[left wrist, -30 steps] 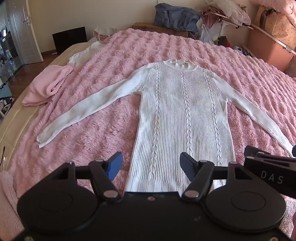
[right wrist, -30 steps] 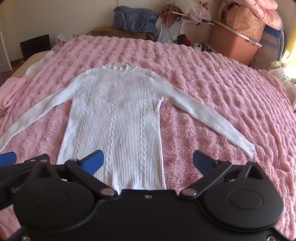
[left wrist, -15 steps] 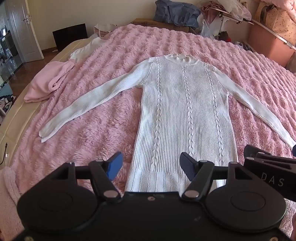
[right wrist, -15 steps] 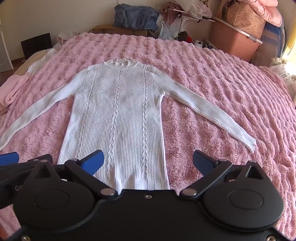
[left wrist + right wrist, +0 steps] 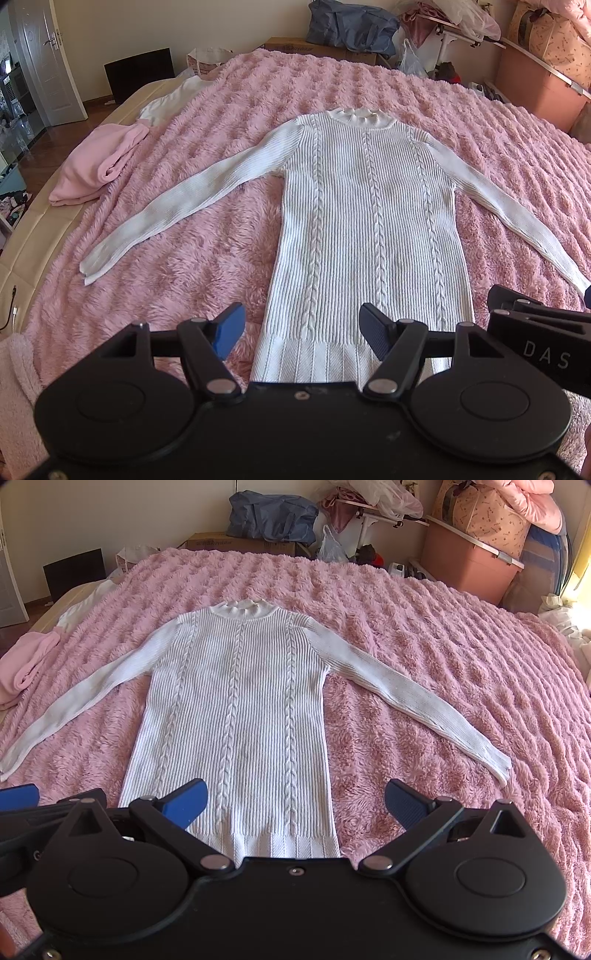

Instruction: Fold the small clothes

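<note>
On the pink bed blanket (image 5: pixel 207 258), white sweater (image 5: pixel 369 229) lies flat, face up, sleeves spread, ready for a first fold. Left tool (image 5: pixel 302 332) and right tool (image 5: pixel 295 805) hover over the hem (image 5: pixel 273 843), both wide open, holding nothing.

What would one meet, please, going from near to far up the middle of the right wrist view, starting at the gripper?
right gripper, open → white sweater, first its ribbed hem, then its collar → bare pink blanket → cardboard box → blue bag on top of it.
</note>
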### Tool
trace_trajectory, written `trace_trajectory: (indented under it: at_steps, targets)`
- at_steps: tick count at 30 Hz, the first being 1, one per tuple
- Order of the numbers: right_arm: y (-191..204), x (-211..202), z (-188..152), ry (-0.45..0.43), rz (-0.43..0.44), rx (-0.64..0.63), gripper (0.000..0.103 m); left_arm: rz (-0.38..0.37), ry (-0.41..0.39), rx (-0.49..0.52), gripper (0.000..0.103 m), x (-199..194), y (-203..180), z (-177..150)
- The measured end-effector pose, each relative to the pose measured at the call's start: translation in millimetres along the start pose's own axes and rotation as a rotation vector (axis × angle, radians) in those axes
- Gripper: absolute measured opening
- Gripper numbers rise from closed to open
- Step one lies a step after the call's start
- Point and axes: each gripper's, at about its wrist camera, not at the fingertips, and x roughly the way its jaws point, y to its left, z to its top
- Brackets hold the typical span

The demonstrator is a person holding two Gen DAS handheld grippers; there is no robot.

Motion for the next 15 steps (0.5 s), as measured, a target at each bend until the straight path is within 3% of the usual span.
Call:
trace_trajectory:
  at_steps: [15]
  targets:
    - [-0.2, -1.0, 2.0, -0.004, -0.003, 0.002, 0.103, -0.002, -0.003, 0.001, 0.072, 0.2, -0.2, 0.7]
